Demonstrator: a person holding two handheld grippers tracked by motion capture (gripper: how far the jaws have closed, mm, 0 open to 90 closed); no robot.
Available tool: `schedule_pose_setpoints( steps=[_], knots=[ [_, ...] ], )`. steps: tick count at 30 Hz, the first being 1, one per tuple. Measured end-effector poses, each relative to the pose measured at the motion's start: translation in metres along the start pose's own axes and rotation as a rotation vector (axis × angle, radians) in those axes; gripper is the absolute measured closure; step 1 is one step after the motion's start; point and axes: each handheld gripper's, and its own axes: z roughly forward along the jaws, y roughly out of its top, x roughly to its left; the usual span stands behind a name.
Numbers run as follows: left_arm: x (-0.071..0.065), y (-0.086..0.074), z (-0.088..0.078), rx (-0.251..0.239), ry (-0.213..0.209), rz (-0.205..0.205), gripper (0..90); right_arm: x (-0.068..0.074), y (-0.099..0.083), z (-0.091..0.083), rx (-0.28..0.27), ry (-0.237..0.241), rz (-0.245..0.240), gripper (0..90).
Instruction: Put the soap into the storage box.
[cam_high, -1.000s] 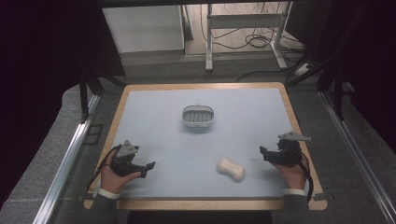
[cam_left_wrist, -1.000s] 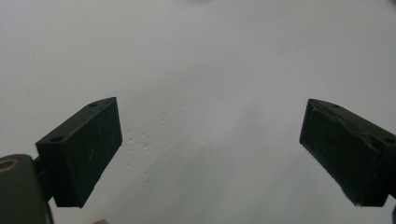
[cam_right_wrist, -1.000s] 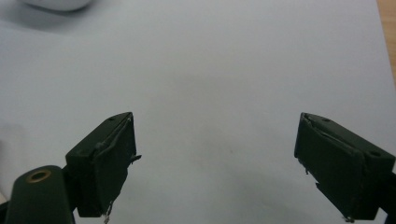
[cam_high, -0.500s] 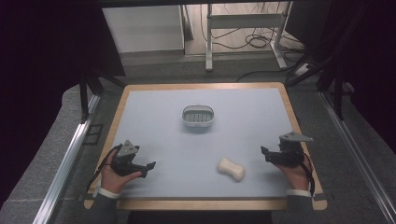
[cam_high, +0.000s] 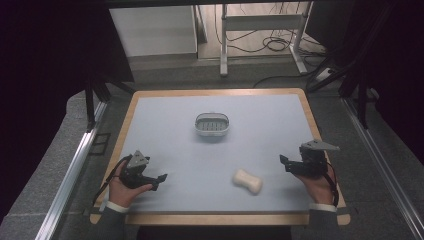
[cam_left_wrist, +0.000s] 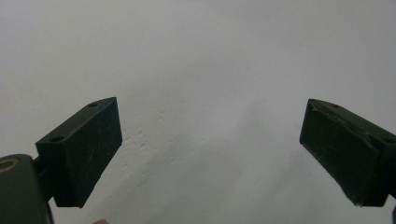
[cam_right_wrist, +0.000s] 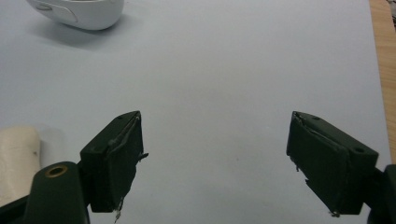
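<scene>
The right gripper (cam_high: 286, 165), jaws apart and just closing a little on nothing, should slide sideways to the soap (cam_high: 247, 181) beside it and pinch its narrow middle.

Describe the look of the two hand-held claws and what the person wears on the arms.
Both claws are black. The left claw and the right claw each carry a grey three-cornered plate on top and trail a black cable. Up close, the blocky black pads look scuffed and frayed at the edges, with a brass-coloured ring beside one. The person wears dark sleeves with white cuffs.
</scene>
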Motion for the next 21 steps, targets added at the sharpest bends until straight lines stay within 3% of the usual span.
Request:
schedule_pose_setpoints(
  steps=[12,21],
  knots=[
    [0.001,0.0,-0.003,-0.001,0.008,-0.003,6.2,0.01,0.007,-0.006,-0.003,-0.009,-0.068,18.5],
    [0.0,0.0,-0.002,0.001,0.001,-0.003,6.1,0.014,0.012,-0.011,-0.028,0.065,-0.065,19.6]
  ],
)
